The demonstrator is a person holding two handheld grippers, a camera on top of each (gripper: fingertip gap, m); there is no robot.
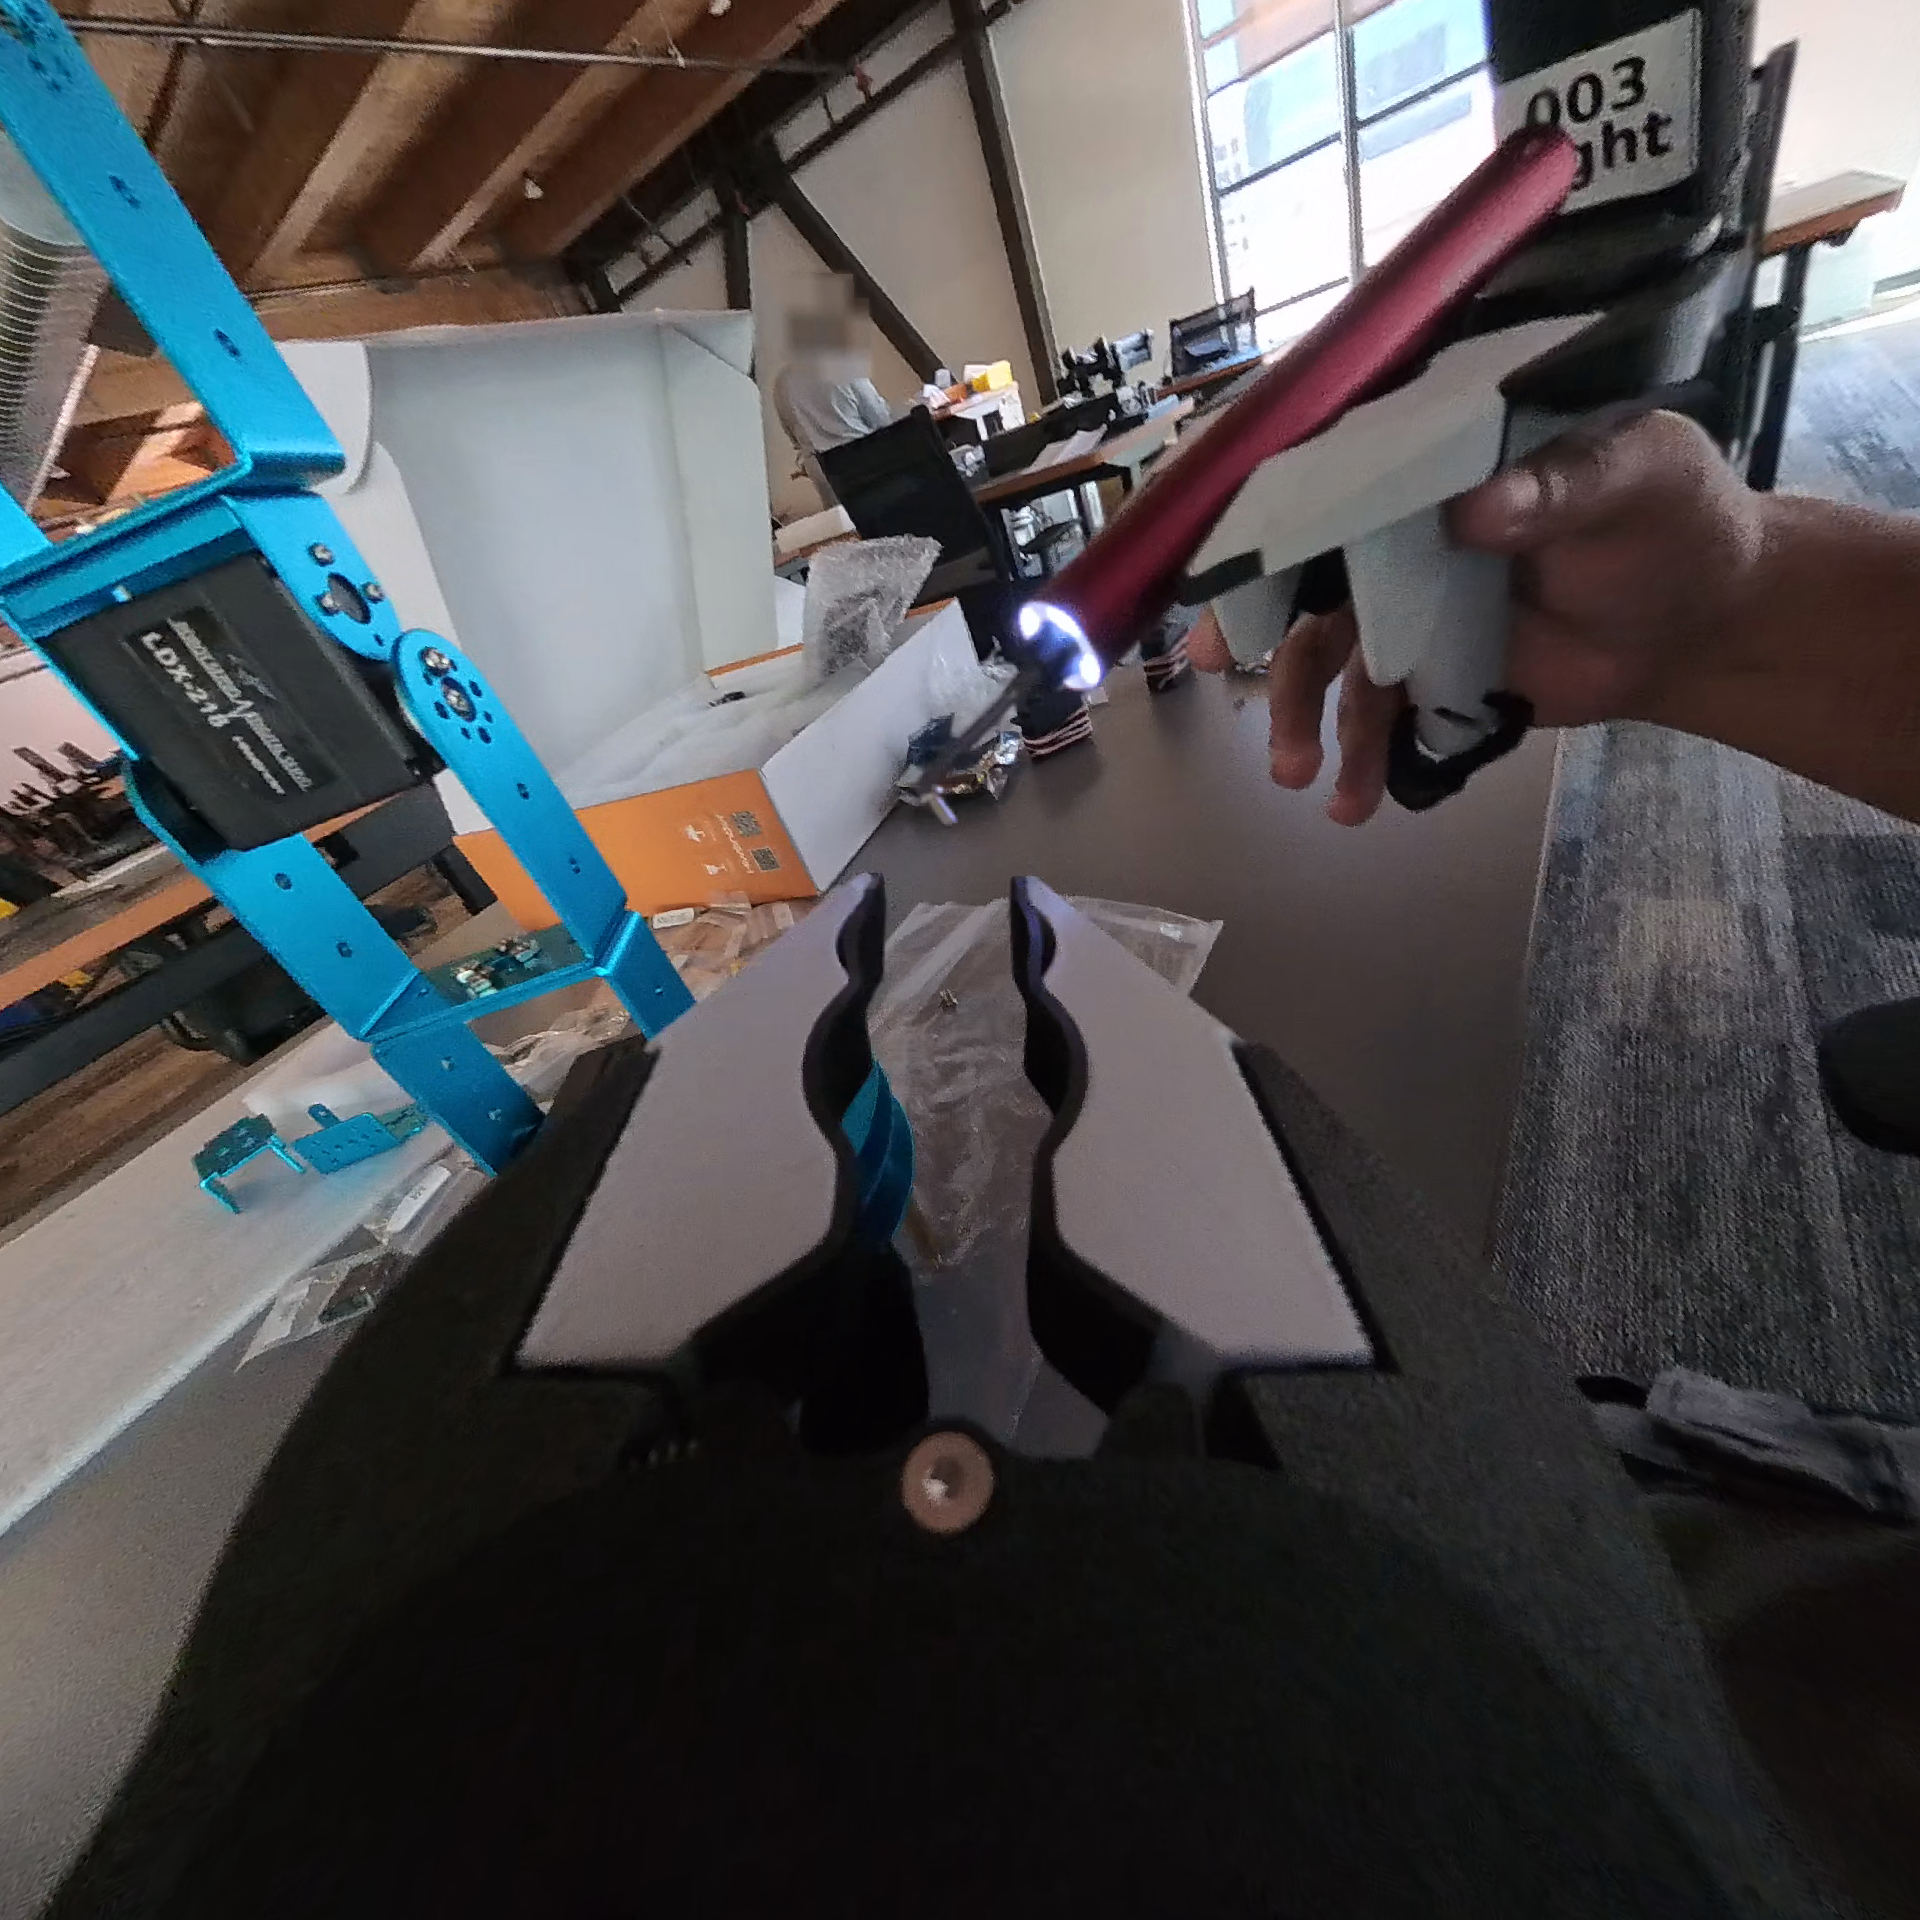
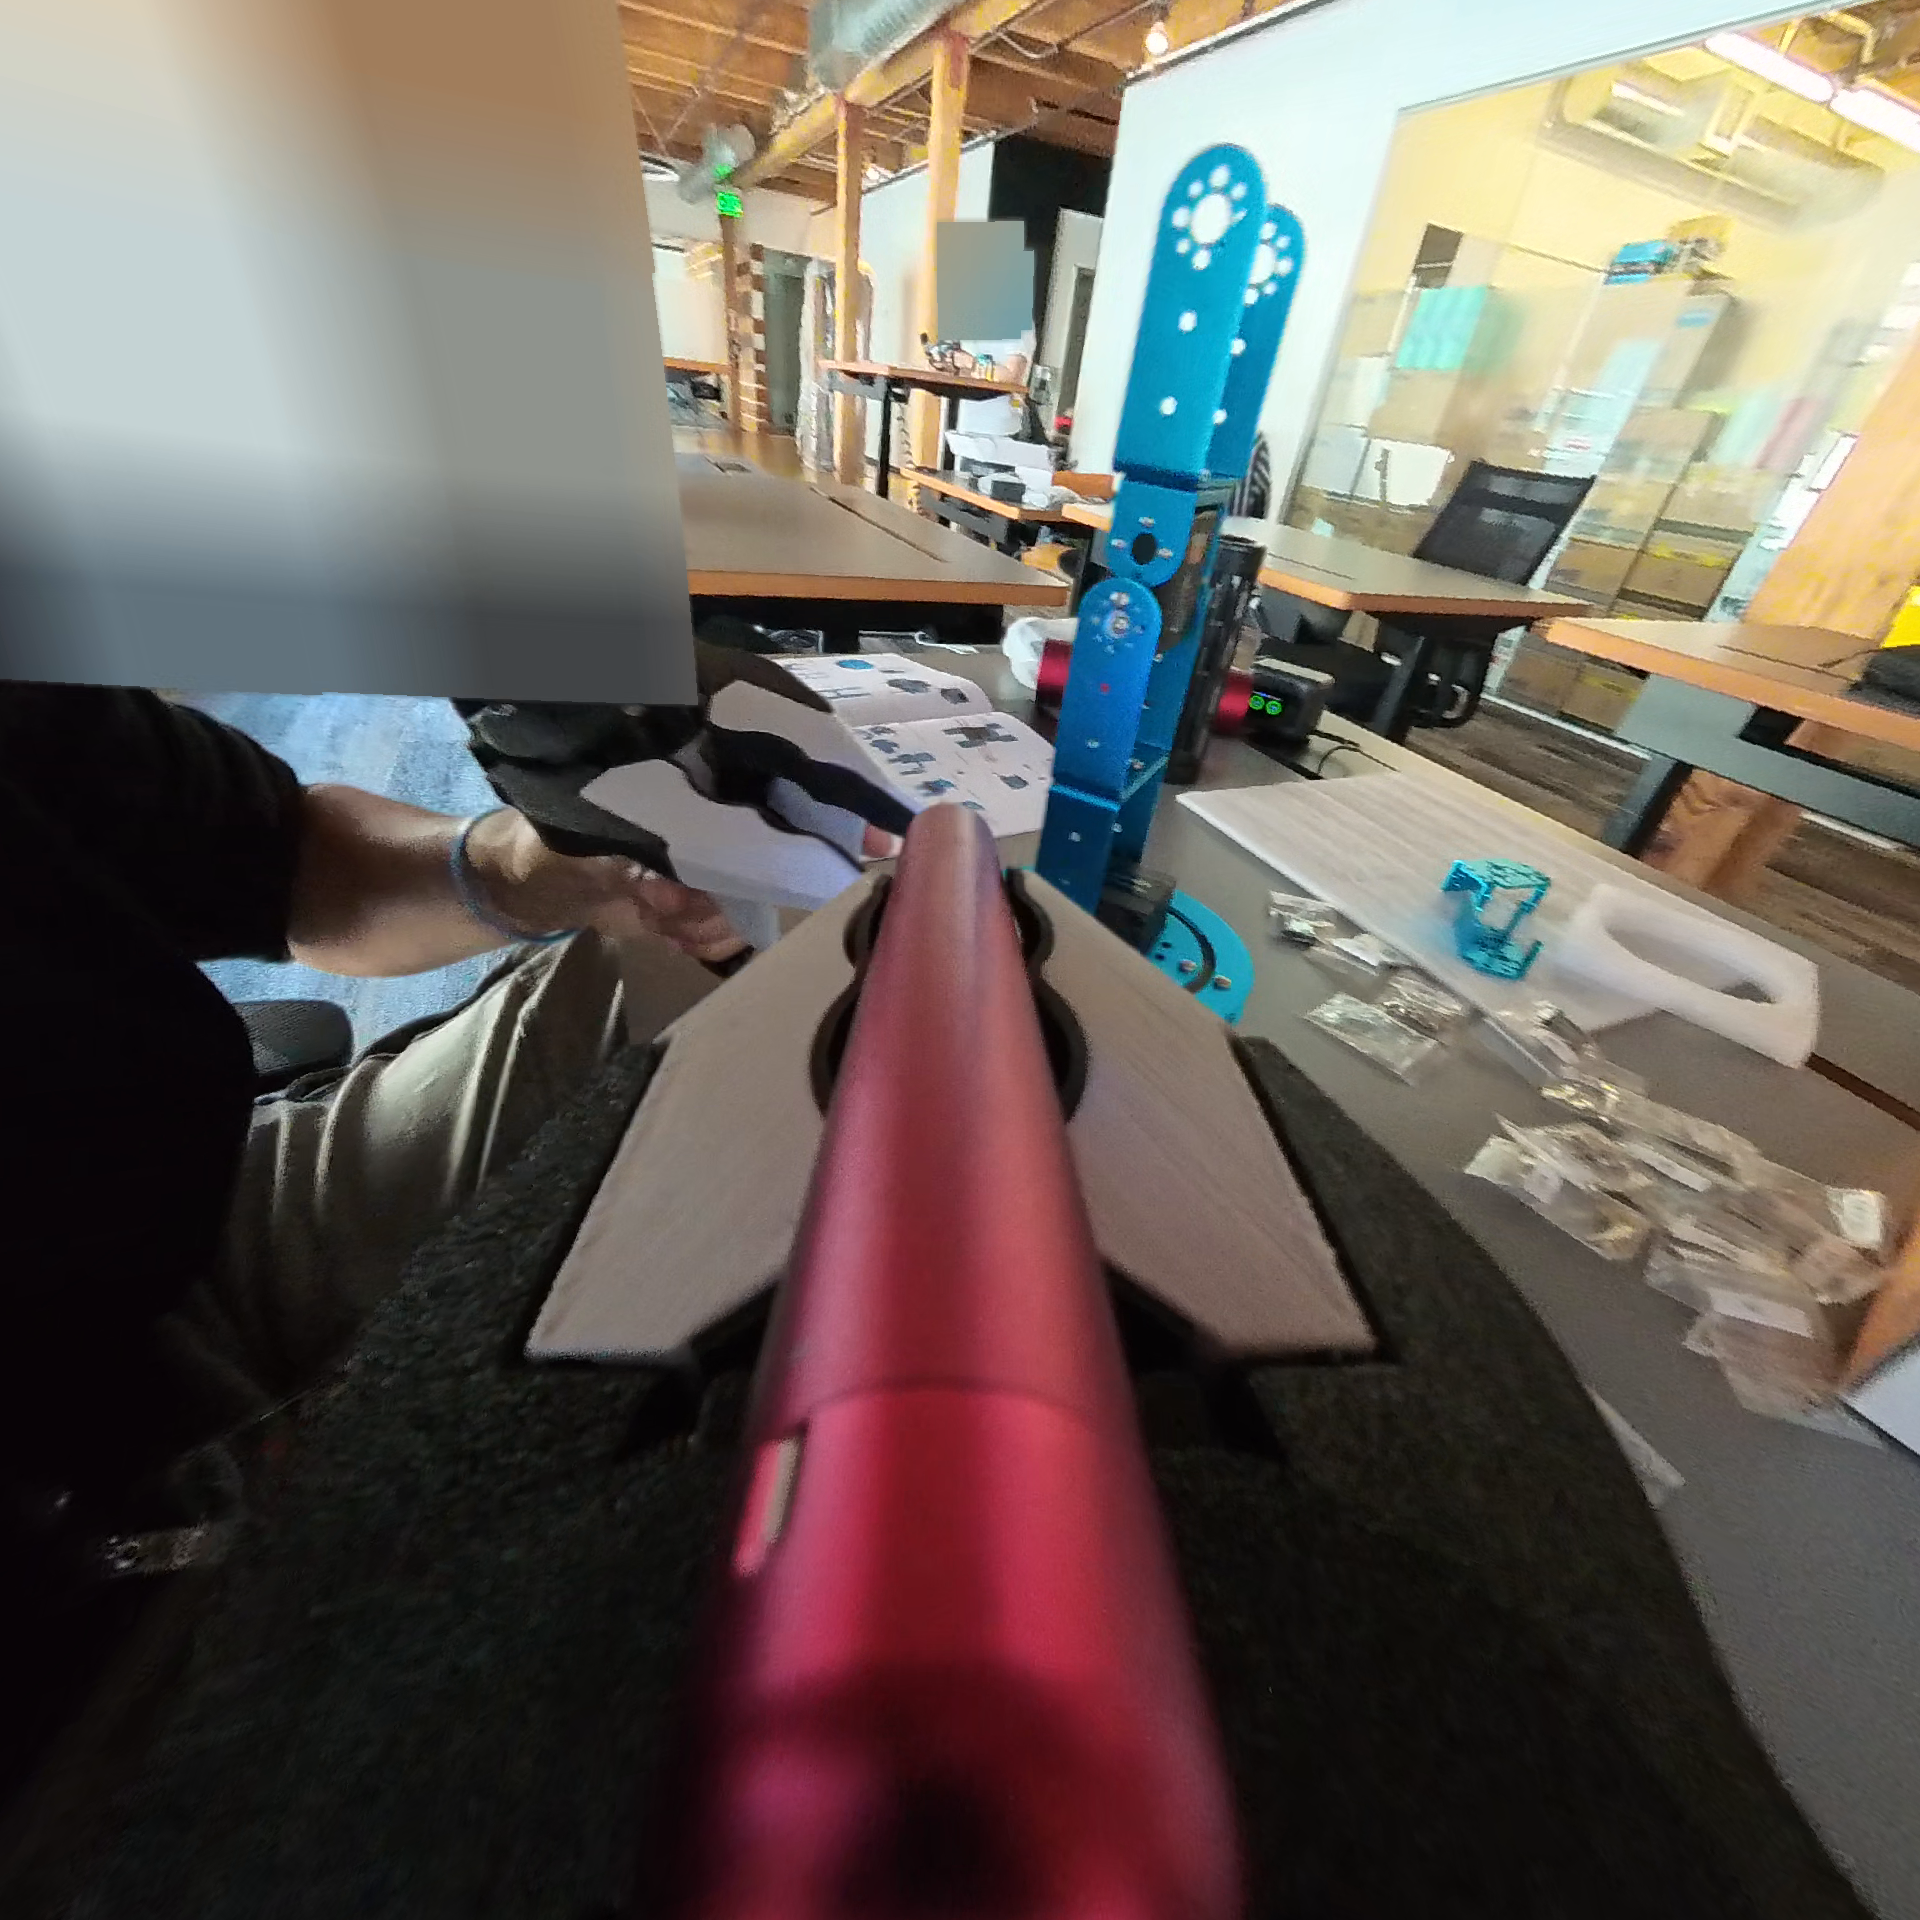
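My left gripper (image 1: 945, 904) is open, low over the dark table (image 1: 1299, 935). Part of a blue round base (image 1: 878, 1153) shows between its jaws, close to the left finger. The blue metal robot arm (image 1: 239, 499) with a black servo (image 1: 229, 707) stands just to its left. My right gripper (image 2: 945, 883) is shut on a red electric screwdriver (image 2: 935, 1195). In the left wrist view the screwdriver (image 1: 1309, 384) is held up to the right, its tip light on and its bit pointing down-left. The blue arm (image 2: 1174, 416) stands just beyond it, with the left gripper (image 2: 852, 764) to its left.
A white and orange box (image 1: 727, 800) lies open behind the arm. Several plastic bags of small hardware (image 2: 1662, 1195), small blue brackets (image 2: 1496, 914), white foam (image 2: 1704, 966) and an open booklet (image 2: 914, 727) are on the table. Carpet (image 1: 1714, 1039) lies past the table's right edge. Spacing between my two grippers at the tips: around 7 cm.
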